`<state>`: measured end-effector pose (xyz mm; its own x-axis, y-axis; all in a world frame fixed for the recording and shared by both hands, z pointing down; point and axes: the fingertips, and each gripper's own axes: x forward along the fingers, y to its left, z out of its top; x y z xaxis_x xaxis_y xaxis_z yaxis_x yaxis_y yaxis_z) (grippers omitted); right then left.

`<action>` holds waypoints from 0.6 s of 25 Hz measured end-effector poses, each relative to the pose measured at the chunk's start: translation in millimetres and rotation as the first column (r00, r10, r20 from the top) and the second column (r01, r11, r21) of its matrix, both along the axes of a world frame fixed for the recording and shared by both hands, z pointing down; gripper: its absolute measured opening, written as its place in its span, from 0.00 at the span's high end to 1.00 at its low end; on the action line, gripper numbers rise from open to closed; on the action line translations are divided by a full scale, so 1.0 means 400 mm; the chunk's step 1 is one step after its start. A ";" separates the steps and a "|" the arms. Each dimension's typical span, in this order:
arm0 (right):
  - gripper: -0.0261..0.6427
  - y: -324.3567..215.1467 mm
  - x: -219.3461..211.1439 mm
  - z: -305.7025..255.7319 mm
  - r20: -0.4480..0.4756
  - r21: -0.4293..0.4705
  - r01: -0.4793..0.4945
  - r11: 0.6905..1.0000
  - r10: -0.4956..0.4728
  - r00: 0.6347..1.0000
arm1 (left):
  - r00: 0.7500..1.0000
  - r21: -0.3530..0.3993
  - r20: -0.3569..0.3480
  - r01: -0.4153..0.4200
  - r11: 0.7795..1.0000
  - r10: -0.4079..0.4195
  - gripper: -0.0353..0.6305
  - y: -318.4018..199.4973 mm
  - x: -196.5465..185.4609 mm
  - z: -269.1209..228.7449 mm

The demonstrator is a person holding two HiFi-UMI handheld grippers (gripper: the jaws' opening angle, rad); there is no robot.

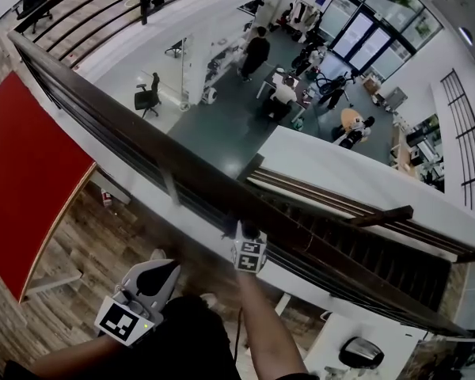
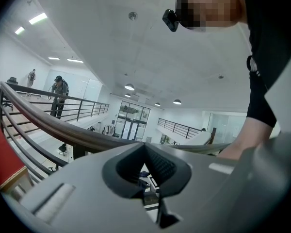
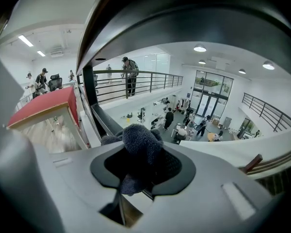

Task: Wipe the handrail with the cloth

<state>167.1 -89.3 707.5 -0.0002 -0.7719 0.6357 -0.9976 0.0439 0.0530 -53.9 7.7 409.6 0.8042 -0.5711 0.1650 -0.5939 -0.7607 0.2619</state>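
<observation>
2 grippers | right gripper (image 1: pixel 246 233) clenched on dark cloth (image 3: pixel 139 147), cloth up at the handrail (image 1: pixel 127 125) | left gripper (image 1: pixel 165 271) jaws together, empty, low, apart from handrail

No legible text, number, brand or sign in any view. I find only black-and-white square patterns on the near marker cube (image 1: pixel 120 321) and on the marker cube at the rail (image 1: pixel 249 254); they carry no characters. Distant walls and doors are too small to read.
</observation>
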 end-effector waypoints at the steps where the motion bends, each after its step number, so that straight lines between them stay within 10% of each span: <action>1: 0.78 0.006 0.009 -0.001 -0.004 0.001 -0.003 1.000 0.003 1.000 | 1.000 -0.001 -0.001 -0.001 1.000 0.001 0.95 0.004 0.005 0.000; 15: 0.78 0.078 0.077 0.007 -0.012 -0.036 -0.044 0.998 0.043 0.999 | 0.999 0.001 -0.020 -0.041 0.999 0.041 0.95 0.052 0.072 -0.012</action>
<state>198.0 -58.1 710.3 0.0402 -0.7476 0.6629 -0.9980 0.0025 0.0634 -25.0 28.5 404.6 0.8300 -0.5377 0.1484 -0.5569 -0.7843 0.2734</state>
